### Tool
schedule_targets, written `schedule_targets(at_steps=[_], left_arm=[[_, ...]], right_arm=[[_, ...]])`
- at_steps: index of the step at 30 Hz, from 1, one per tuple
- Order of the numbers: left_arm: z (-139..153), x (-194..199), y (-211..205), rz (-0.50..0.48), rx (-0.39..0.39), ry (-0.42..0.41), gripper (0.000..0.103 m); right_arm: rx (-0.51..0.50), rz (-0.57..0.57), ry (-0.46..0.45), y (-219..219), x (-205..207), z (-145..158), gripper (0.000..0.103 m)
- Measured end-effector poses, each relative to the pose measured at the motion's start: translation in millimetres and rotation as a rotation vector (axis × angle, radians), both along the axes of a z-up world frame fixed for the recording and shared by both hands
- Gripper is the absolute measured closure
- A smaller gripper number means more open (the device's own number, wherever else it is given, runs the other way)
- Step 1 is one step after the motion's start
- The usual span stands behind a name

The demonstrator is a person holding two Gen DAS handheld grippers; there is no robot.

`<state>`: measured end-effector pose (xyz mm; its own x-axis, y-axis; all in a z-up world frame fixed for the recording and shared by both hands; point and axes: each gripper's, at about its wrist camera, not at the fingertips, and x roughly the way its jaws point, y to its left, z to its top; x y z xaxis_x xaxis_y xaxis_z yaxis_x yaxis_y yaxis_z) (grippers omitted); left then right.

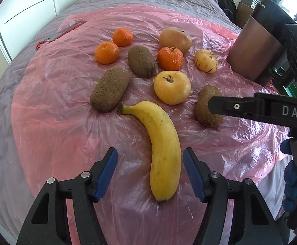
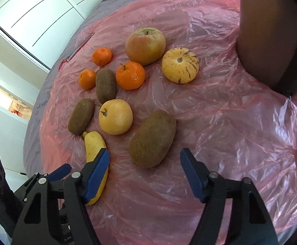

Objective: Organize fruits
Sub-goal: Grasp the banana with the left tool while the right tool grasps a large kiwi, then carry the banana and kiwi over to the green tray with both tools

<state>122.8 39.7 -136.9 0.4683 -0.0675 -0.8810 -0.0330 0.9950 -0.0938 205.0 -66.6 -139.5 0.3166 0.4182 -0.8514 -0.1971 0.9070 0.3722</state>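
Observation:
Fruits lie on a pink plastic sheet [image 1: 66, 102]. My left gripper [image 1: 150, 159] is open, its jaws on either side of the lower half of a yellow banana [image 1: 160, 143], not touching it. My right gripper [image 2: 144, 159] is open, just short of a kiwi [image 2: 152, 138]; in the left wrist view its finger [image 1: 250, 108] covers part of that kiwi [image 1: 207, 110]. Beyond lie two more kiwis [image 1: 109, 94] [image 1: 141, 61], three mandarins [image 1: 107, 52] [image 1: 123, 37] [image 1: 170, 58], a yellow apple [image 1: 172, 86], a red-green apple [image 1: 175, 38] and a striped yellow melon [image 1: 206, 60].
A tall brown appliance [image 1: 256, 45] stands at the right edge of the sheet. A knife with a red handle [image 1: 62, 33] lies at the far left. The sheet covers a grey bed; white cupboards stand to the left.

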Motion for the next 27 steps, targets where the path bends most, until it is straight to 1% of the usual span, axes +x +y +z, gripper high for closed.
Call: schedule_targets(at_steps=[2, 6, 8, 10, 12, 14, 16, 18, 19, 20, 21, 24, 27], left_arm=[[-3.9, 4.3, -0.7, -0.007, -0.002, 0.005, 0.048], [-9.7, 9.1, -3.5, -0.019, -0.008, 0.010, 0.048], [-12.6, 10.6, -7.3, -0.027, 0.013, 0.010, 0.049], [-15.7, 11.7, -11.5, -0.036, 0.033, 0.015, 0.052], [-18.4, 12.1, -14.6, -0.043, 0.041, 0.022, 0.053], [-21.4, 12.1, -19.1, -0.052, 0.069, 0.025, 0.056], [-23.8, 11.2, -21.6, -0.062, 0.084, 0.025, 0.058], [-25.6, 11.2, -22.8, -0.069, 0.087, 0.023, 0.063], [-26.4, 11.5, -23.5, -0.074, 0.083, 0.023, 0.065], [-26.9, 10.6, -25.1, -0.080, 0.078, 0.023, 0.069], [-27.2, 9.1, -26.2, -0.086, 0.072, 0.021, 0.074], [-25.9, 7.1, -26.1, -0.088, 0.061, 0.016, 0.075], [-23.8, 4.9, -20.6, -0.077, 0.017, 0.012, 0.075]], right_arm=[[0.005, -0.009, 0.020, 3.0, 5.6, -7.4, 0.029], [0.004, -0.038, 0.046, 4.7, 13.9, -18.2, 0.030], [0.003, -0.050, 0.053, 6.7, 17.6, -21.3, 0.030], [-0.008, -0.060, 0.061, 9.7, 21.9, -24.0, 0.030], [-0.014, -0.071, 0.070, 13.2, 26.3, -26.1, 0.030], [-0.018, -0.085, 0.078, 16.7, 29.8, -29.7, 0.030], [-0.026, -0.094, 0.085, 17.1, 30.1, -33.5, 0.037], [-0.040, -0.100, 0.084, 18.6, 31.3, -37.4, 0.052], [-0.049, -0.101, 0.081, 19.8, 31.6, -38.7, 0.055], [-0.057, -0.099, 0.075, 20.6, 31.7, -39.0, 0.064], [-0.059, -0.095, 0.069, 20.7, 31.8, -39.0, 0.065], [-0.036, -0.092, 0.062, 14.2, 30.5, -38.9, 0.066], [0.000, -0.101, 0.057, 4.0, 27.6, -37.3, 0.067]])
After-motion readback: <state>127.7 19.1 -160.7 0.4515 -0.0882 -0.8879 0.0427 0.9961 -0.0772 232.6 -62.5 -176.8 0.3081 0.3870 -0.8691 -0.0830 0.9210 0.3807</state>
